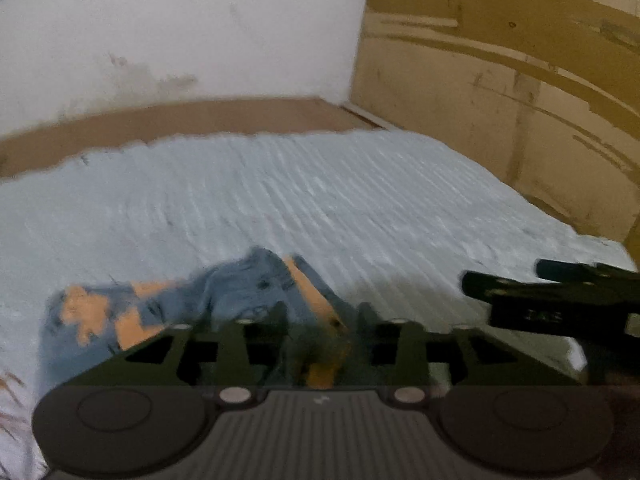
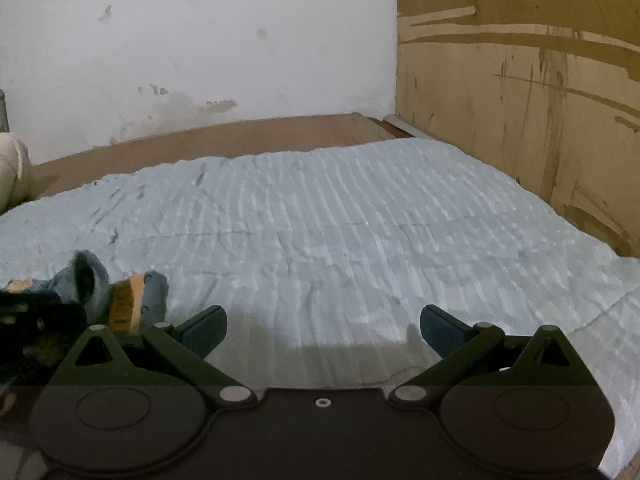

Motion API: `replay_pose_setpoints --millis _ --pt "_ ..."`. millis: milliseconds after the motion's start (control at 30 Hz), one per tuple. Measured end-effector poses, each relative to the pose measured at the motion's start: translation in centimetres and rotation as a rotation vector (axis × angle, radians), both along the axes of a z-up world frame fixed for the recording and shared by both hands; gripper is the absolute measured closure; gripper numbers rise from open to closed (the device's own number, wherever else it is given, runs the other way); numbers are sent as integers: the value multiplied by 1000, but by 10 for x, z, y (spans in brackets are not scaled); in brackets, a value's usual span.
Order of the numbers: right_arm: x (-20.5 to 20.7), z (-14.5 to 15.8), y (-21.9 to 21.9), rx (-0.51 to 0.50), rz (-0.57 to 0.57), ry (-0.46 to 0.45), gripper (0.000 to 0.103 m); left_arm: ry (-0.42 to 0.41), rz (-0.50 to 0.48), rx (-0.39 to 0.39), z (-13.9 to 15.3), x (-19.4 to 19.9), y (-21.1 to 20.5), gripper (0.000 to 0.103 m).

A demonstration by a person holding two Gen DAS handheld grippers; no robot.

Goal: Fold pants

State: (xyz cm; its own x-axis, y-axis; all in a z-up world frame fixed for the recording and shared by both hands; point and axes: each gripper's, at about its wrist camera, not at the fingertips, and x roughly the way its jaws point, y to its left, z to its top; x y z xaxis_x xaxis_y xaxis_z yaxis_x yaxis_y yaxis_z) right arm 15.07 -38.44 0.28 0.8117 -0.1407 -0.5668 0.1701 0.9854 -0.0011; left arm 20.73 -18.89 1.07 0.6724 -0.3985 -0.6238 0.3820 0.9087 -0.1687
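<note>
Jaws of left gripper (image 1: 320, 320) clamp the pants (image 1: 248, 292); right gripper (image 2: 323, 326) gapes wide, empty.

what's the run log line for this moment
left gripper: shut on pants | right gripper: open, empty | pants: bunched on blanket | fold: not yet done

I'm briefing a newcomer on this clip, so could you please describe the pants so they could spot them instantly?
Start from the pale blue ribbed bedcover that fills the bed by the white wall. Near its front left lies a small crumpled heap, the pants, pinched by the left gripper. They are the only garment there: blue denim with bright orange patches.
</note>
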Motion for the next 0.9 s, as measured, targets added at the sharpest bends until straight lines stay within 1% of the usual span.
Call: replay_pose_setpoints --millis 33,100,133,200,267,300,400,467,500,567,600,667,767,900 --pt "0 -2 0 -3 0 3 1 12 -6 -16 -1 -1 2 46" --pt "-1 -4 0 -3 2 9 1 18 -13 -33 0 -3 9 34" --pt "-1 -7 1 -2 4 14 1 16 -11 -37 2 -4 13 30" --pt "-1 -10 3 2 15 18 1 -1 -2 -47 8 -5 26 14" --pt "-4 -14 9 26 50 7 1 -32 31 -39 16 -2 36 5" --pt "-6 -14 12 45 71 -5 1 -45 52 -27 19 0 43 4" --pt "-18 -13 24 150 193 -72 1 -52 117 1 30 15 70 2" --pt "-25 -11 37 203 282 -111 1 -63 159 36 36 30 87 1" --pt "-27 -11 44 225 327 -116 1 -69 162 59 37 37 93 1" --pt "-28 -11 58 269 421 -112 1 -60 133 90 37 57 103 1" --pt "-26 -13 65 292 453 -96 1 -45 110 90 34 66 107 1" --pt "-21 -16 75 330 480 -55 2 -2 55 72 27 82 112 1" --pt "-11 -23 84 366 463 17 5 42 -7 39 12 98 110 1" --pt "2 -30 88 419 438 78 10 74 -99 15 -5 108 95 2"
